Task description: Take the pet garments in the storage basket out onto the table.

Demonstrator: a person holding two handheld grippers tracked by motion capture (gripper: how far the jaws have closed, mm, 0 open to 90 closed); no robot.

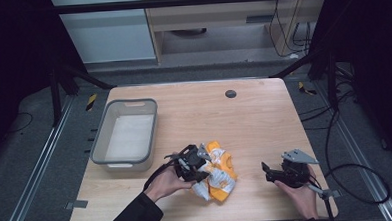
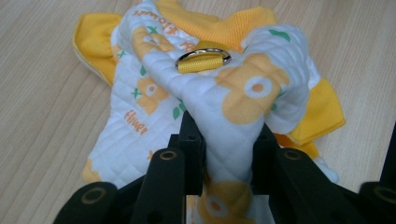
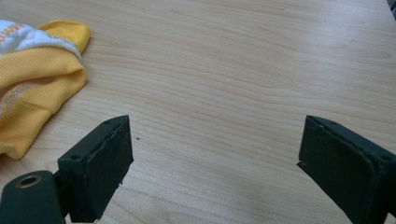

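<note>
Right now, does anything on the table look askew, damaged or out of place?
Nothing damaged or spilled. The yellow-and-white quilted flower-print garment lies crumpled rather than flat, a fold pinched between the left gripper jaws. The grey plastic bin sits squarely; the right gripper is open over bare wood.

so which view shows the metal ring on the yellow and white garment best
The left gripper view: the ring sits sharp and close on the garment. The high view is too small to make it out; the right gripper view catches a garment edge.
</note>
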